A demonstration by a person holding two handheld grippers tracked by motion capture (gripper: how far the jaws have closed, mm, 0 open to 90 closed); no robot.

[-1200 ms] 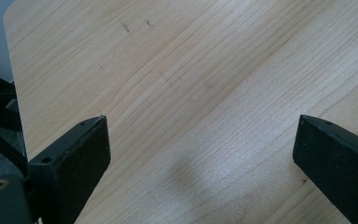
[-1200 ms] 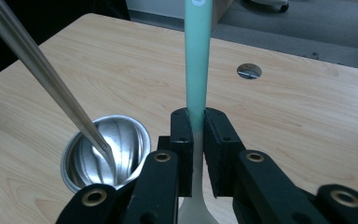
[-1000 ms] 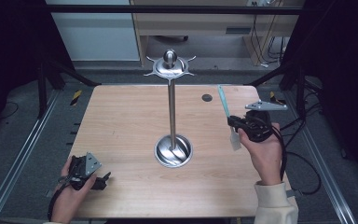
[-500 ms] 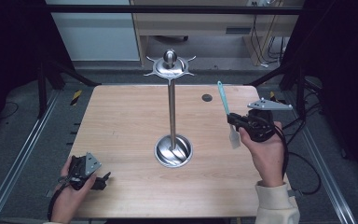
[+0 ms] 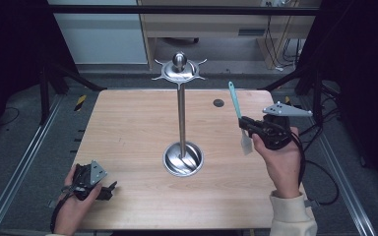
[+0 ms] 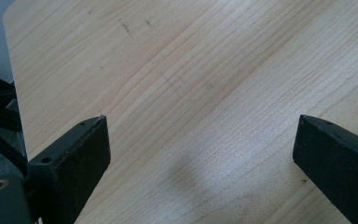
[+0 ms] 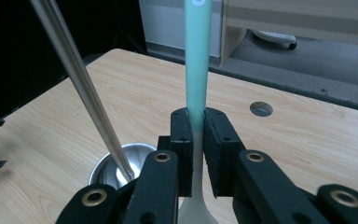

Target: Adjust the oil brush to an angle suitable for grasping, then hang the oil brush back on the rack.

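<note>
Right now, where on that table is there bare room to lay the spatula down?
Bare wood lies between the stand's base and the left tongs, and across the table left of the pole. It is tighter by the right tongs gripping the spatula.

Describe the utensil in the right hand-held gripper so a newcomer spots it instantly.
Start at the wooden table with the tall steel stand at its middle. Right of it, the right hand-held gripper clamps a spatula. Its mint-green handle points up, its whitish blade down: the only coloured thing there.

Open tabletop all round — just the metal stand rising mid-table blocks a straight crossing.
</note>
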